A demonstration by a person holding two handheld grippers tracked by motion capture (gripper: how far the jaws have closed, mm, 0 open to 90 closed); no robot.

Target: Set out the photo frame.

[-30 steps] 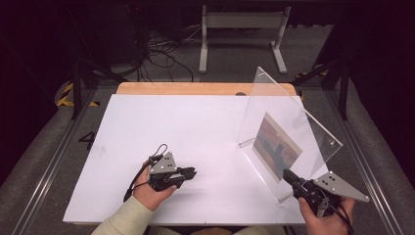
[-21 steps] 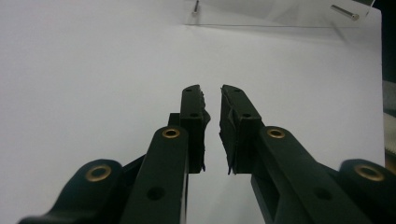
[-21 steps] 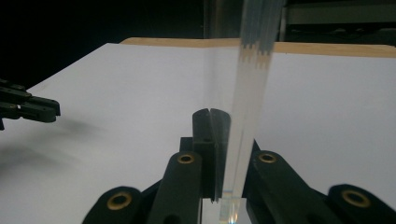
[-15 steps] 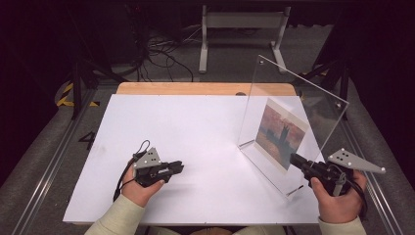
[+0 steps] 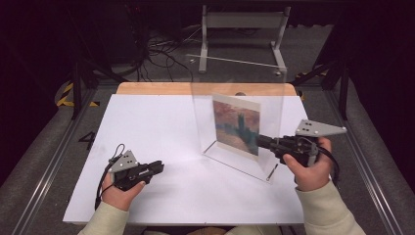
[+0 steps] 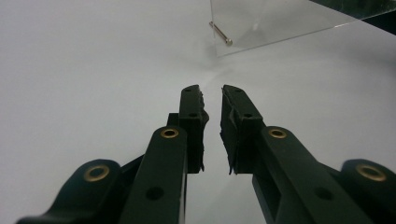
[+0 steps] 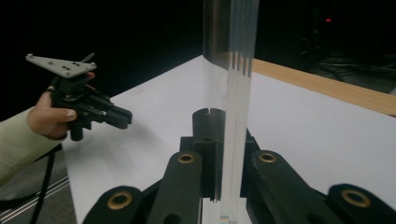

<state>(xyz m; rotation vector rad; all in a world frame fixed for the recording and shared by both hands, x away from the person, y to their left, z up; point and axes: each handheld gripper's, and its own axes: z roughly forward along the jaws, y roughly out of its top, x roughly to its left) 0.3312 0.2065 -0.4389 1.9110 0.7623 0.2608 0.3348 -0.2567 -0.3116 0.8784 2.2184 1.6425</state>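
The right gripper (image 5: 264, 142) pinches the near-right edge of the clear frame (image 5: 235, 83), its jaws pressed on the pane's thickness, as the right gripper view shows edge-on. The frame stands upright right of centre on the white table (image 5: 147, 122), picture (image 5: 236, 126) inside, its base running away leftward. The left gripper (image 5: 157, 167) is well apart to the left, jaws nearly together, holding nothing, with open table between them

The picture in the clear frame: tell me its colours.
The picture has a reddish-orange upper part and dark blue below. It shows best in the high view.
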